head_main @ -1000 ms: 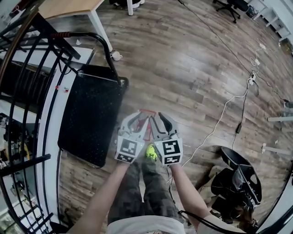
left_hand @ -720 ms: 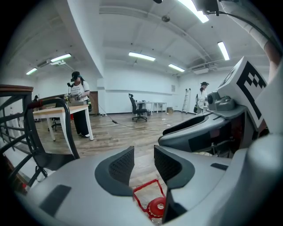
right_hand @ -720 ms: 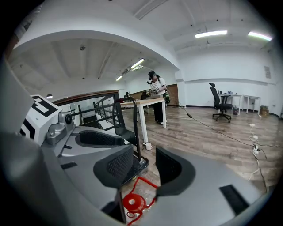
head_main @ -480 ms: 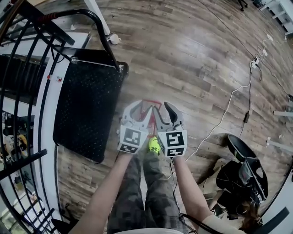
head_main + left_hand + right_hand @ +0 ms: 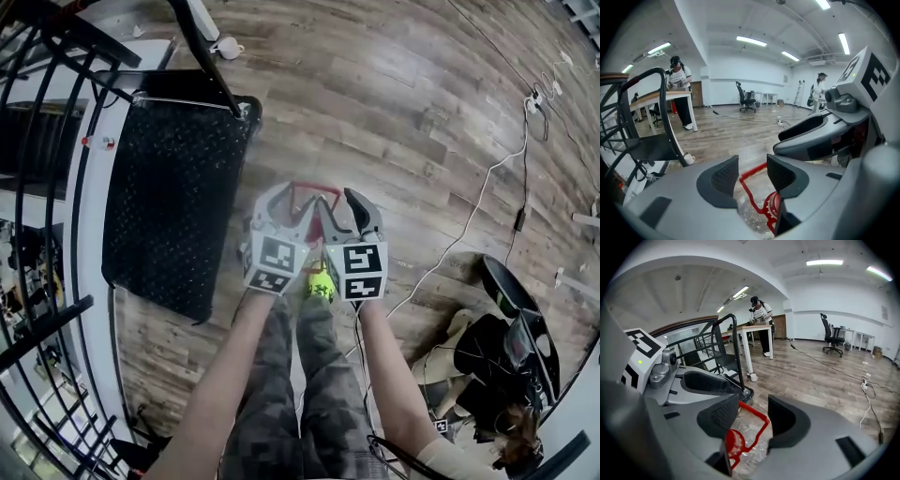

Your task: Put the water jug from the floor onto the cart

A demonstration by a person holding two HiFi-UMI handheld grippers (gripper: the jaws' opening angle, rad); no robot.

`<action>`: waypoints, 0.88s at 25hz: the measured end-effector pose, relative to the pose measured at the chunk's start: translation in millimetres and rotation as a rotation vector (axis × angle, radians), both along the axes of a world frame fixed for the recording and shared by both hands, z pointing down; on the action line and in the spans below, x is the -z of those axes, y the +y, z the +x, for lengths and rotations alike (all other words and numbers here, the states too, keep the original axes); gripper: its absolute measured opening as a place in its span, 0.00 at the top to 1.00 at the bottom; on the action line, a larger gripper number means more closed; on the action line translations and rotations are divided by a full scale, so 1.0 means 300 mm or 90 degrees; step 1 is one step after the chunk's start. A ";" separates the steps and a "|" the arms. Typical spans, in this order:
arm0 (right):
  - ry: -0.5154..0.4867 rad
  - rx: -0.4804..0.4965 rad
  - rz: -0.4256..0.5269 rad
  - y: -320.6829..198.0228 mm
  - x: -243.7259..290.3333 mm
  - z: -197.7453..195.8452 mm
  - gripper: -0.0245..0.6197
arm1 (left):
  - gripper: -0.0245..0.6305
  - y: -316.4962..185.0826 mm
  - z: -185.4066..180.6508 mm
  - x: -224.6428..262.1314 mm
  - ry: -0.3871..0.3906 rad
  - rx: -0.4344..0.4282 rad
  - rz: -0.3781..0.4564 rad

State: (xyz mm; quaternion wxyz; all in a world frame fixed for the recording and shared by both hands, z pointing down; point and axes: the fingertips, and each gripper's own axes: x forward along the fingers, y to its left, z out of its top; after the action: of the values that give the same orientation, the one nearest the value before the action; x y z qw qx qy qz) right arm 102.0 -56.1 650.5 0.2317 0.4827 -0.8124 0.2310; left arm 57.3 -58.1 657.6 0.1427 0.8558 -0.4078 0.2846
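Note:
The water jug (image 5: 310, 194) is clear plastic with a red cap and a red carrying handle, and it stands on the wooden floor just right of the cart (image 5: 173, 187). Both grippers hang side by side right above it. In the left gripper view the red handle (image 5: 751, 186) and cap (image 5: 774, 206) show below my left gripper (image 5: 752, 169). My right gripper (image 5: 752, 414) sees the same handle (image 5: 758, 422) and cap (image 5: 733, 442). Both pairs of jaws have just been opening and stand apart, pressing on nothing. In the head view my left gripper (image 5: 284, 208) and right gripper (image 5: 345, 212) hide most of the jug.
The cart has a black dotted deck and a black push handle (image 5: 208, 52). A black metal railing (image 5: 47, 141) runs along the left. White cables (image 5: 487, 187) cross the floor at right, near a black bag (image 5: 497, 366). My legs and a yellow shoe (image 5: 320, 284) are below the grippers.
Both grippers have sunk toward the jug and their jaws have spread wider. More of the red handle shows between them.

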 end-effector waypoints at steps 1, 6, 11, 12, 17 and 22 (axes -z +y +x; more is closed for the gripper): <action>0.002 0.001 -0.004 -0.001 -0.019 0.002 0.69 | 0.71 0.000 0.002 -0.021 -0.001 0.000 -0.005; 0.009 -0.002 -0.020 -0.017 -0.092 0.011 0.69 | 0.70 -0.016 0.008 -0.096 -0.009 0.001 -0.018; 0.009 -0.004 -0.041 -0.019 -0.162 0.005 0.68 | 0.68 -0.026 -0.003 -0.168 -0.020 0.002 -0.039; 0.010 -0.004 -0.044 -0.017 -0.175 0.005 0.68 | 0.68 -0.027 -0.004 -0.179 -0.022 0.003 -0.042; 0.022 -0.006 -0.063 -0.024 -0.247 0.008 0.68 | 0.67 -0.035 -0.007 -0.240 -0.025 0.001 -0.054; 0.028 -0.016 -0.069 -0.046 -0.297 0.021 0.68 | 0.67 -0.060 0.001 -0.280 -0.011 0.006 -0.056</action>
State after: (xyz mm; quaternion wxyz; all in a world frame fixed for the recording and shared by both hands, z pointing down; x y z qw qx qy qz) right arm 108.3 -69.9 739.5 0.2726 0.4843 -0.7873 0.2670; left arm 57.6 -76.0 741.5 0.1779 0.8442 -0.4002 0.3091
